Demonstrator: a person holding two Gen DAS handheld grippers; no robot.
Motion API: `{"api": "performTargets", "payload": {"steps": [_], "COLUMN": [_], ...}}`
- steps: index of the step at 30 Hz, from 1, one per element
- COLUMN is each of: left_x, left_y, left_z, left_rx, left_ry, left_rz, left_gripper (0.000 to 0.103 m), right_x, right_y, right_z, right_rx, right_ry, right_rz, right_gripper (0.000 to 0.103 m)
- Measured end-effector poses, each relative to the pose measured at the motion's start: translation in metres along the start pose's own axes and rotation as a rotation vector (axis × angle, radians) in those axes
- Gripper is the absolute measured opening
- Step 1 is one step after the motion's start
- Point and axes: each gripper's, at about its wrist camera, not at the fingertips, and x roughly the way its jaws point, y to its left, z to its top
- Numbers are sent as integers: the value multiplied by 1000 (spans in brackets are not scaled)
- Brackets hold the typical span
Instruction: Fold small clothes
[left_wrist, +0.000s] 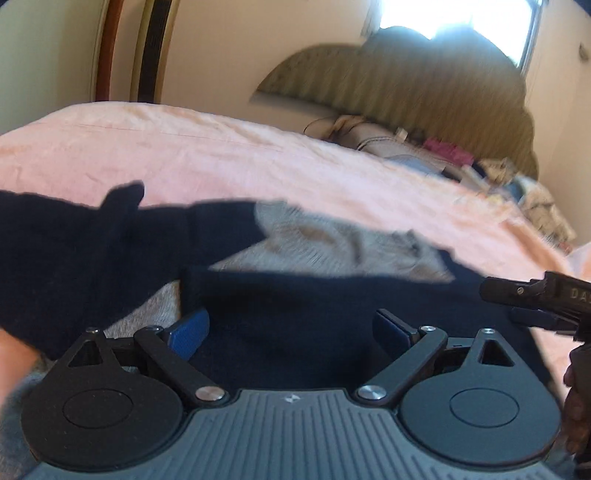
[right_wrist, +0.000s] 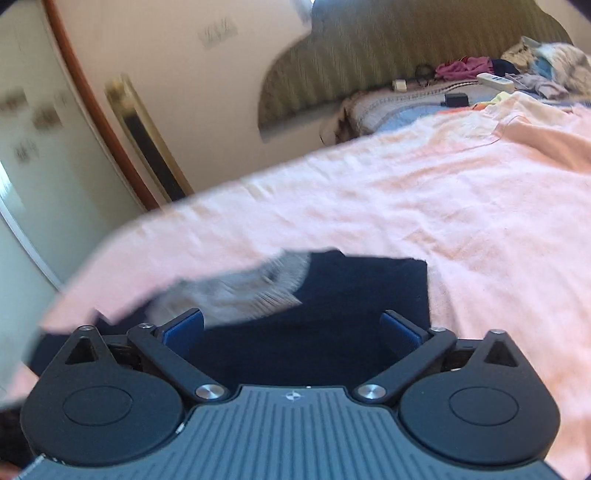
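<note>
My navy garment (left_wrist: 295, 310) lies flat on the pink bedspread (left_wrist: 221, 155), its grey lining (left_wrist: 332, 243) showing at the far edge. Both my left fingers (left_wrist: 291, 328) and right fingers (right_wrist: 291, 328) stand wide apart over it, gripping nothing. A fold looks laid; next I should pinch an edge for another.

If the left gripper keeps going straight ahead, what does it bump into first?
Probably the dark navy garment lying on the pink bedsheet; the open left gripper points right at it.
</note>
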Motion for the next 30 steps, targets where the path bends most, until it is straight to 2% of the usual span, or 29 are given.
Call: {"api": "performTargets", "payload": {"steps": [1, 2, 4, 9, 12, 14, 17, 19, 21, 23, 25, 27, 30], "left_x": [3, 3, 3, 0, -6, -18, -28, -16, 10, 39, 61, 77, 102], "left_y": [-3, -4, -2, 11, 28, 40, 56, 64, 64, 60, 55, 45, 30], "left_z": [-2, -4, -4, -2, 4, 13, 44, 69, 87, 95, 97, 95, 88], "left_rx": [48, 82, 118, 124, 83, 69, 73, 76, 136, 198, 235, 291, 381], "left_ry": [6, 12, 22, 16, 28, -14, -78, -63, -5, 59, 98, 102, 136], "left_rz": [8, 9, 10, -14, -30, -54, -21, -22, -3, 22, -4, -6, 31], "left_gripper": [96, 96, 96, 96, 96, 96, 96, 96, 96, 96, 96, 96, 95], "right_x": [9, 11, 14, 17, 15, 12, -3, -16, -17, 2, 27, 53, 84], "right_y": [0, 4, 9, 11, 12, 13, 1, -13, -27, -33, -29, -17, -3], "right_z": [-5, -14, -29, -29, -29, -29, -14, 5, 30, 52, 67, 73, 75], "right_rx": [-50, -141, -263, -268, -266, -265, -166, -69, -16, -39, -128, -237, -352], "right_ry": [7, -25, -34, -33, -36, -39, -54, -118, -152, -94, 4, 85, 149], "right_rz": [-30, -50, -83, -105, -105, -98, 2, 50, 50, 17, 12, -3, -7], "right_gripper": [99, 100, 102, 102, 102, 103, 100, 100, 100, 98, 94, 91, 89]}}
